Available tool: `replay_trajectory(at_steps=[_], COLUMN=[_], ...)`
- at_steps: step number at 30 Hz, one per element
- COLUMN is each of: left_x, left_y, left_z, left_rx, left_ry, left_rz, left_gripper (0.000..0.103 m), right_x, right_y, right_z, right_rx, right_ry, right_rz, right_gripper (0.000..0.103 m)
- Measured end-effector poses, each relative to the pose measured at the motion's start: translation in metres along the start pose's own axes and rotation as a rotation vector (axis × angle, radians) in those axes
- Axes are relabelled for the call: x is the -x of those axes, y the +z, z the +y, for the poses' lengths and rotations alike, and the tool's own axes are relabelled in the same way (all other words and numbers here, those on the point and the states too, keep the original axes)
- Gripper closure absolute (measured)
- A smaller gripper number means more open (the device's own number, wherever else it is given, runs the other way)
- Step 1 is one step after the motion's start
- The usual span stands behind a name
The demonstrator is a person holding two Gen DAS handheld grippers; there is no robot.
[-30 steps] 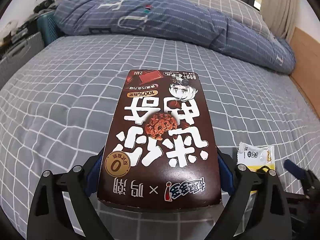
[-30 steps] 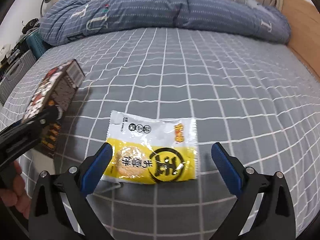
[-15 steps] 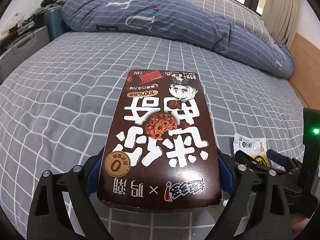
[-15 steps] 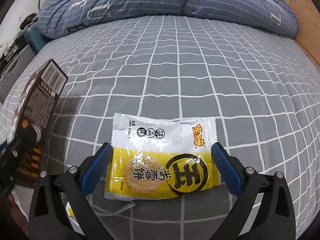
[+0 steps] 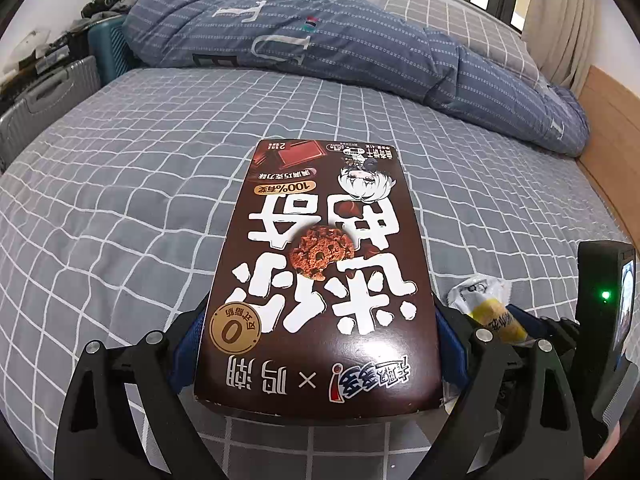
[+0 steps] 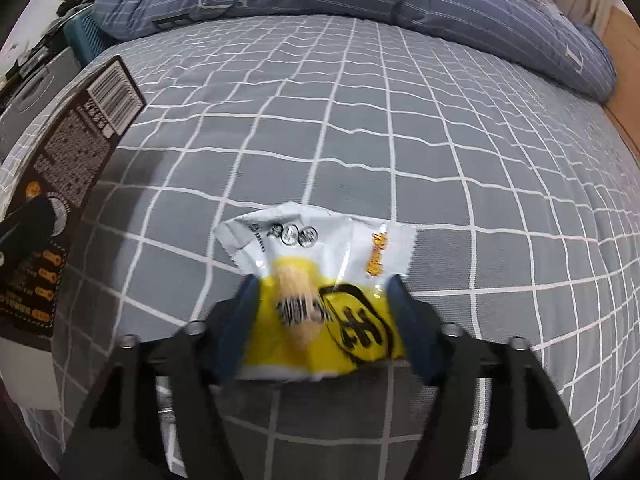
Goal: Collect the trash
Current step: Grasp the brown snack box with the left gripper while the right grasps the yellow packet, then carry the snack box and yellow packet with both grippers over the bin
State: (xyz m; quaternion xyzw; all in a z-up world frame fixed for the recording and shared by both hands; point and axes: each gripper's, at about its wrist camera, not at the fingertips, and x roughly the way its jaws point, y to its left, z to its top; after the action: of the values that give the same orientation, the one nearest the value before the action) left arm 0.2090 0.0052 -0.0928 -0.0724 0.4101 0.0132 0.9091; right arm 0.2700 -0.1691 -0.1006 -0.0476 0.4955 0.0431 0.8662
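We see the left gripper point(image 5: 318, 344) at the bottom centre of its view, its fingers point(image 5: 188, 340) pinching the long sides of a brown chocolate snack box point(image 5: 320, 276) that lies flat between them and reaches up to mid frame, above the grey checked bed sheet point(image 5: 120, 184). In the right wrist view the right gripper point(image 6: 322, 316) sits low in the centre, fingers point(image 6: 236, 320) closed in on a crumpled yellow and white snack wrapper point(image 6: 320, 280); the wrapper bulges between them and its white end sticks out toward mid frame. We see the box's barcode side at the left edge of that view. A rolled blue quilt point(image 5: 360, 48) spans the upper part of the left view, with a grey suitcase point(image 5: 48, 96) at upper left.
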Motion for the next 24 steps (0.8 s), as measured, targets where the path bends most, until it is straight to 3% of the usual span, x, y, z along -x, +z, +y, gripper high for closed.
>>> replay_trajectory(at_steps=[3, 9, 24], left_x=[0.000, -0.001, 0.022], left_y=[0.000, -0.002, -0.002], left_z=[0.001, 0.001, -0.004], left_rx=[-0.003, -0.008, -0.043], left_ry=[-0.001, 0.001, -0.020], left_rz=[-0.004, -0.005, -0.029], left_gripper=[0.014, 0.014, 0.014], right_x=[0.006, 0.016, 0.070], right_y=[0.001, 0.005, 0.003], right_z=[0.000, -0.002, -0.008], right_rx=[0.004, 0.004, -0.024], right_ry=[0.007, 0.013, 0.003], right_rz=[-0.014, -0.050, -0.165], right_gripper=[0.074, 0.091, 0.094])
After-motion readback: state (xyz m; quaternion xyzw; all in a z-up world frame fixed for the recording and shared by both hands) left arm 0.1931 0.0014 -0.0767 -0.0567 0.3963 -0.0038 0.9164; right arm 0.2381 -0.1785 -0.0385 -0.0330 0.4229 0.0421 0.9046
